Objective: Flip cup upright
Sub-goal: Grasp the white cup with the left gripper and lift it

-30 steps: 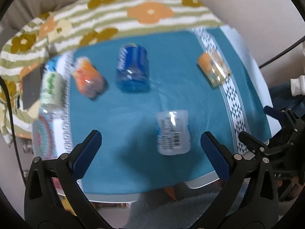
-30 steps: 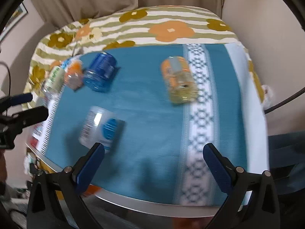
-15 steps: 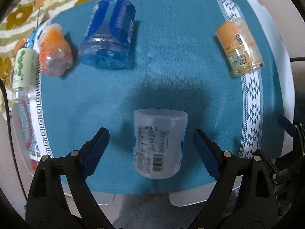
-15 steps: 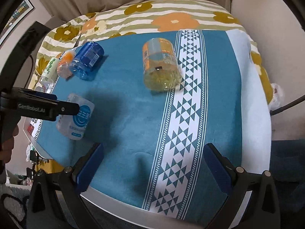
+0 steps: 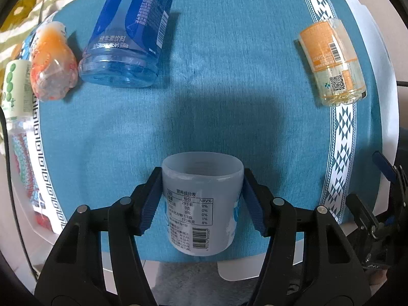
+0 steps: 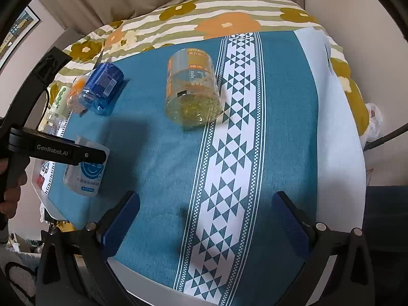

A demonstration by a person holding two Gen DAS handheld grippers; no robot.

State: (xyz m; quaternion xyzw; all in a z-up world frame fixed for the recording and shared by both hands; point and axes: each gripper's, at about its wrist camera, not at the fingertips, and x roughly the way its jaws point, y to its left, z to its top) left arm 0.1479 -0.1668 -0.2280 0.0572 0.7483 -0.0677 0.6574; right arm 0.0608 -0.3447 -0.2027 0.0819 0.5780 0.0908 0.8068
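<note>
A white plastic cup (image 5: 201, 204) with a printed label lies on its side near the front edge of the teal cloth (image 5: 216, 97). My left gripper (image 5: 202, 178) is shut on the cup, its blue pads pressing both sides. In the right wrist view the cup (image 6: 85, 176) shows at the left with the left gripper's black finger (image 6: 56, 150) across it. My right gripper (image 6: 204, 211) is open and empty above the cloth's front part.
A blue cup (image 5: 127, 35), an orange-red cup (image 5: 52, 63) and a green-dotted cup (image 5: 15, 86) lie at the left. An orange-yellow cup (image 5: 331, 61) lies at the right by the white patterned stripe (image 6: 229, 153). A flowered cover (image 6: 204, 17) lies behind.
My left gripper has moved forward and down onto the white cup and closed on its sides. My right gripper stays open and has shifted little.
</note>
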